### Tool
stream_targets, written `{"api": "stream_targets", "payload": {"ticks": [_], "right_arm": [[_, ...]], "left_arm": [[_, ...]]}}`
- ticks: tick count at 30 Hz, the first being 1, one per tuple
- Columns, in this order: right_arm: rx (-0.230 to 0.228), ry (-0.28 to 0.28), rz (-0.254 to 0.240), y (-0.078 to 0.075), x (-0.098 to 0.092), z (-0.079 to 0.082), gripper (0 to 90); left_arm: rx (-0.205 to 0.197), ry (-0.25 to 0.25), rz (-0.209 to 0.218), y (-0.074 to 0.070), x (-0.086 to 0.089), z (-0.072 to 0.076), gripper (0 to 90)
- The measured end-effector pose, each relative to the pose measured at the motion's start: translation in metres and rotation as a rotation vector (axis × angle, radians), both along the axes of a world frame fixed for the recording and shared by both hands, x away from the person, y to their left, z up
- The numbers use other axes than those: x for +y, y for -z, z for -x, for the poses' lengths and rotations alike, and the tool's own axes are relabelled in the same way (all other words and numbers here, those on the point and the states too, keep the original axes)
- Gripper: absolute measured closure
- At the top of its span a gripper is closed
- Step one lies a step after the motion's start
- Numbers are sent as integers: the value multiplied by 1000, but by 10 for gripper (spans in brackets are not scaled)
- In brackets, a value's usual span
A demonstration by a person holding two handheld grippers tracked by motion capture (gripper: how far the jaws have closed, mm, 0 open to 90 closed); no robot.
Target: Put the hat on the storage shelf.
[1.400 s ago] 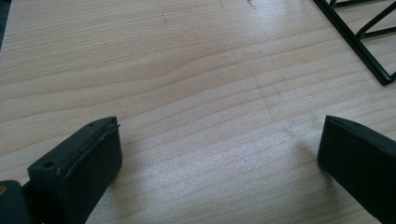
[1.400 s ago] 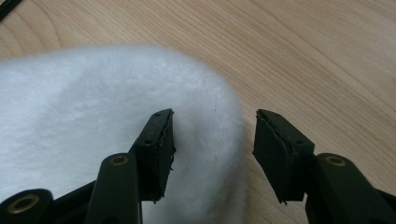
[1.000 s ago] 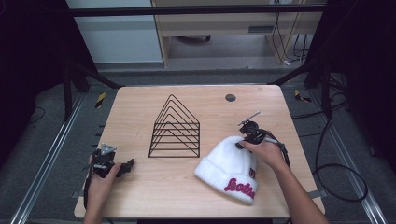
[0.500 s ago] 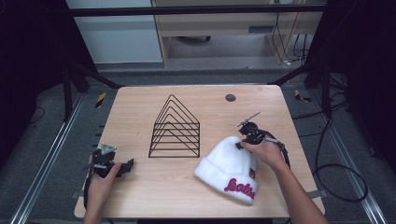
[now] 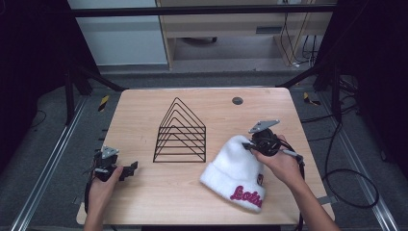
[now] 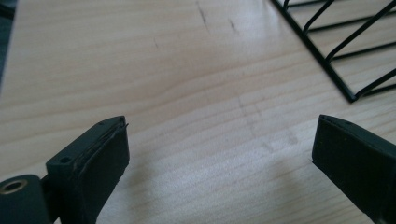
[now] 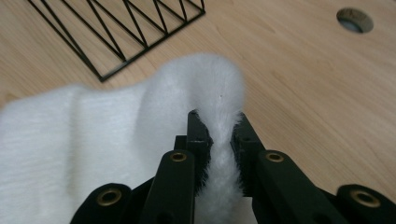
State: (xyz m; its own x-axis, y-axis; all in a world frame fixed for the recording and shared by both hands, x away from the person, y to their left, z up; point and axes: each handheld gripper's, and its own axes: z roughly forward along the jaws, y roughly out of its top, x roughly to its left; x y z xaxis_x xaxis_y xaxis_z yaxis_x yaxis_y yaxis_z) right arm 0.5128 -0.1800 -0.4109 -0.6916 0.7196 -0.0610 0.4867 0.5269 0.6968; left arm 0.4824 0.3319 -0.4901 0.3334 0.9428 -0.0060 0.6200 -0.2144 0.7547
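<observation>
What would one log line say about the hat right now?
right gripper: shut on fluffy white knit hat, crown pinched, jaws just closed | left gripper: open over wooden table | black wire rack: untouched

A lab or test bay: a bare wooden worktop [image 5: 144,110] stands inside a black metal frame [image 5: 202,10], with loose cables [image 5: 346,173] on grey floor and aluminium rails [image 5: 43,168] alongside.

The black wire rack [image 5: 180,132] stands mid-frame on the table [image 5: 144,103], blocking a straight pass between the two sides. The white beanie [image 5: 235,171] fills the lower right. Bare wood lies open along the left, the top edge and the lower centre in front of the rack.
</observation>
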Motion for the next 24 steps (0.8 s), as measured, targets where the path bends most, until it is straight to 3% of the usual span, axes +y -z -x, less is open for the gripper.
{"api": "stream_targets", "payload": {"ticks": [6, 7, 9, 10, 16, 24], "right_arm": [[-65, -35, -25, -22, 5, 19, 815], [-91, -51, -43, -32, 5, 27, 816], [-96, -56, -46, -36, 6, 30, 816], [-119, -75, -66, -46, 6, 38, 817], [-158, -118, -131, -68, 8, 54, 818], [-215, -145, -134, -95, 8, 64, 821]], "left_arm": [[-36, 14, 29, -15, 4, 1, 37], [-44, 16, 34, -18, 5, 1, 38], [-57, 30, 40, -25, 5, 3, 38], [-66, 44, 40, -32, 4, 4, 38], [-87, 86, 51, -54, -3, 7, 36], [-115, 140, 55, -86, -14, 9, 36]]}}
